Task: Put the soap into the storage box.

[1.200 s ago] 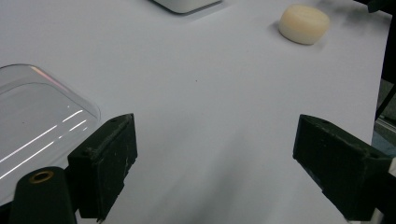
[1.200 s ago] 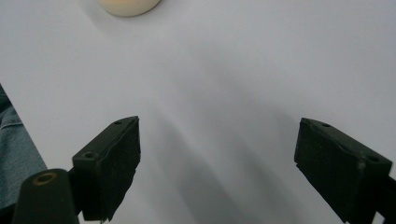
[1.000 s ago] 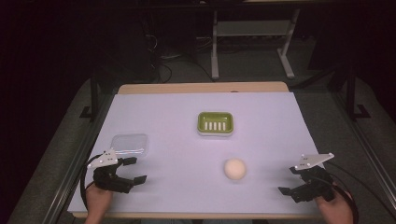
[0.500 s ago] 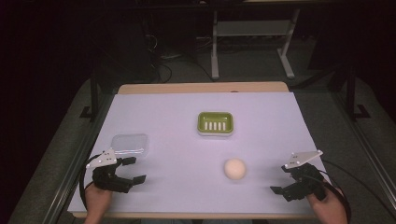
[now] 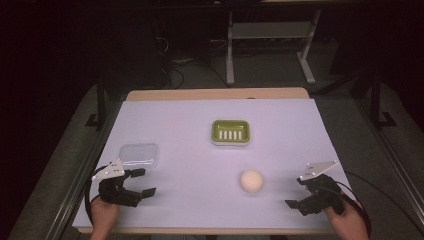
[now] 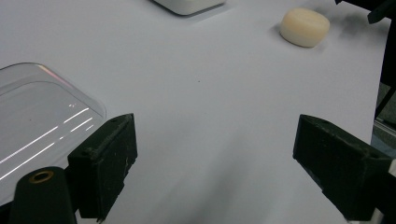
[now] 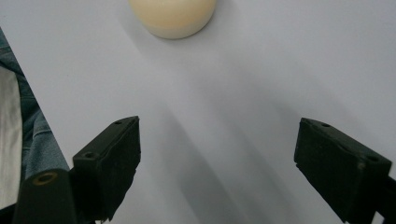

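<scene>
Right gripper view: right hand-held gripper (image 7: 217, 158) spread wide, empty, short of cream soap (image 7: 172, 16).

L gripper (image 5: 141, 181) jaws wide apart, low; R gripper (image 5: 296, 192) same.

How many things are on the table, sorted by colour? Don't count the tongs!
Green dish: 1
Clear lid: 1
Cream soap: 1
Total: 3
</scene>
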Demonstrator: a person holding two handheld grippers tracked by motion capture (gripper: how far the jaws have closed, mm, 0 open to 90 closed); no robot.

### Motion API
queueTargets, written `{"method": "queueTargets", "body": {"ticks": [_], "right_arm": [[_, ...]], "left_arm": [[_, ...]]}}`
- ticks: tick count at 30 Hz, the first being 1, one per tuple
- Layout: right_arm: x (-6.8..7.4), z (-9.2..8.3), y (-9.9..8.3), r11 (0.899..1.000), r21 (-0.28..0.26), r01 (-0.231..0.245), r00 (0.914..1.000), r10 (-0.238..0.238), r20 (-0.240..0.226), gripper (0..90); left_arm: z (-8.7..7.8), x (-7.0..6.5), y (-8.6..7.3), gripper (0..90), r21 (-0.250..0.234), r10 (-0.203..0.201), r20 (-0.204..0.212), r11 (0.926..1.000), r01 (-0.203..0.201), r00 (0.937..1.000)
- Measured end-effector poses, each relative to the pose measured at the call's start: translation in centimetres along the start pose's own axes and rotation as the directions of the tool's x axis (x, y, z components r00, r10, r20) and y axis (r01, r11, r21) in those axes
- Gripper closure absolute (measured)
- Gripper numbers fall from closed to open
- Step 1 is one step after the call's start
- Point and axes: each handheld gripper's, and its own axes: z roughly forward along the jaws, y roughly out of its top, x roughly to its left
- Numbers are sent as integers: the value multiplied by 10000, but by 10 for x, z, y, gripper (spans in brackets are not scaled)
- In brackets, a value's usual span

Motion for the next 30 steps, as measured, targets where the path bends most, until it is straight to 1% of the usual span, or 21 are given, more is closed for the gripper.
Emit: {"method": "queueTargets", "body": {"ticks": [3, 6, 10, 13, 14, 17, 18, 20, 21, 22, 26, 27, 28, 30], "right_arm": [[0, 0, 3, 10000, -72, -68, 9999, 67, -77, 140], [2, 1, 7, 9998, -181, 17, 9999, -19, -118, 140], [2, 3, 11, 9998, -69, 166, 9997, -168, -189, 140], [3, 3, 14, 9999, -64, 161, 9994, -162, -298, 140], [3, 3, 17, 9997, -111, 230, 9992, -233, -330, 142], [4, 3, 20, 9996, -155, 235, 9988, -242, -419, 144], [5, 3, 22, 9995, -106, 288, 9981, -293, -547, 144], [5, 4, 23, 9993, -53, 378, 9976, -381, -573, 144], [6, 4, 24, 9989, 55, 467, 9975, -463, -532, 144], [7, 6, 26, 9989, 114, 445, 9980, -439, -459, 144], [9, 9, 29, 9984, 245, 501, 9977, -490, -458, 147], [10, 10, 30, 9981, 271, 545, 9971, -530, -546, 151], [11, 12, 33, 9967, 376, 718, 9959, -695, -571, 151], [11, 13, 35, 9964, 384, 762, 9957, -740, -559, 151]], "left_arm": [[0, 1, 0, 129, -33, -11, -4, 10000, 11, 10000], [0, 1, 0, 129, -45, -57, -14, 10000, 57, 10000], [1, 0, 0, 129, -25, -27, 0, 10000, 27, 10000], [0, 1, 0, 129, -20, 1, -11, 10000, -1, 10000], [0, 1, -1, 129, -47, -77, -34, 10000, 77, 10000], [0, 1, -1, 129, -43, -84, -50, 10000, 84, 10000], [0, 2, -1, 129, -31, -60, -47, 10000, 59, 10000], [0, 2, -1, 129, -27, -73, -51, 10000, 73, 10000], [0, 2, -1, 129, -43, -84, -56, 10000, 84, 9999], [0, 2, -1, 129, -36, -91, -58, 10000, 90, 9999], [0, 2, -1, 129, -42, -158, -63, 9999, 157, 9999], [0, 2, -1, 129, -27, -134, -66, 9999, 134, 9999], [0, 2, -1, 129, -25, -135, -70, 9999, 135, 9999], [0, 2, -1, 129, -24, -129, -74, 9999, 129, 9999]]}}
